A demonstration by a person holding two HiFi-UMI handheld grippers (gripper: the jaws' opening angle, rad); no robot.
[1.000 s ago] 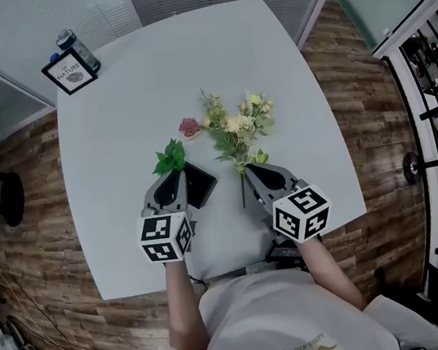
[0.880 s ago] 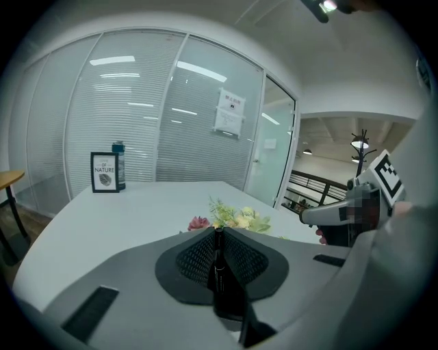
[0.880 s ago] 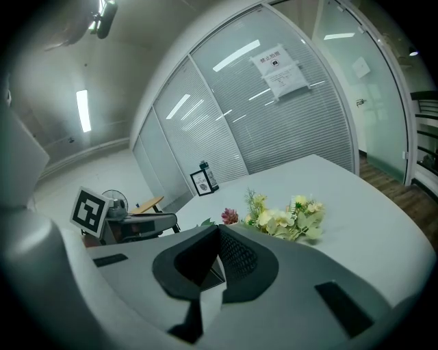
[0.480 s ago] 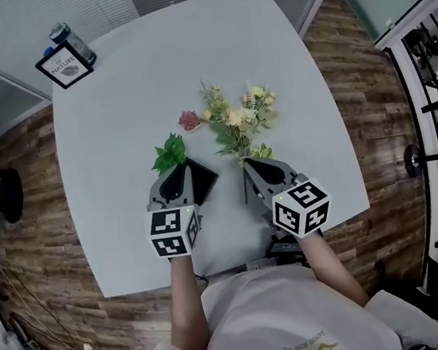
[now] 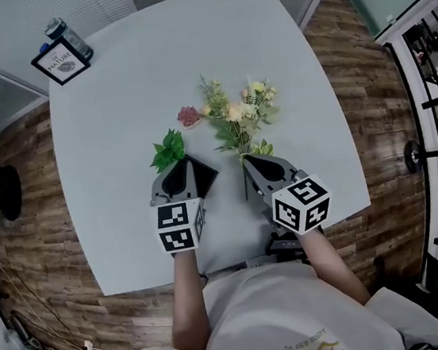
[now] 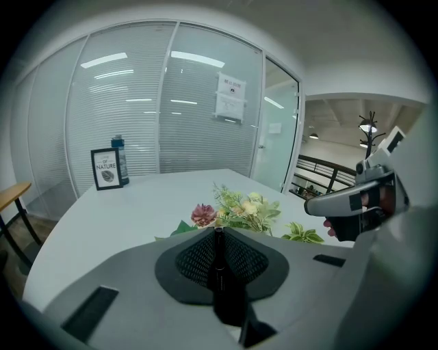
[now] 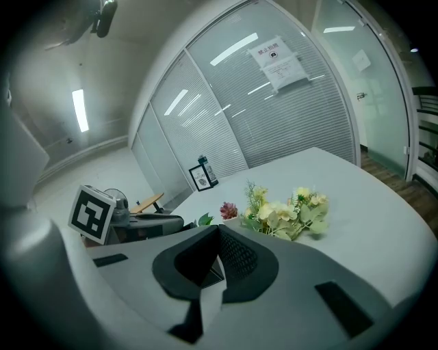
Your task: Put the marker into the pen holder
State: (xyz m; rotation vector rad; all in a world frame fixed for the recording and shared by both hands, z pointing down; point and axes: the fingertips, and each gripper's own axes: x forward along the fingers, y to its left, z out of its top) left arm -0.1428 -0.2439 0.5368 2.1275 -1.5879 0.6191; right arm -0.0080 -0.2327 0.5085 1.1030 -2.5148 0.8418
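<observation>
My left gripper (image 6: 217,234) is shut on a dark marker (image 6: 220,273), which stands upright between the mesh pads. In the head view the marker is hidden under the left gripper (image 5: 178,168). A black square pen holder (image 5: 203,177) stands on the white table just right of that gripper's jaws, touching or nearly so. My right gripper (image 5: 248,161) hovers right of the holder, near the flower stems. Its jaws (image 7: 219,231) meet at the tips with nothing between them.
A bunch of pale artificial flowers (image 5: 237,118) lies beyond the grippers, with a pink bloom (image 5: 189,116) and a green leaf sprig (image 5: 169,149) to its left. A framed sign (image 5: 60,61) and a bottle (image 5: 61,32) stand at the far left corner. The table's near edge (image 5: 238,262) runs just under my wrists.
The left gripper has shifted slightly right, closer to the black holder. The right gripper has hardly moved. The head view has drifted a little.
</observation>
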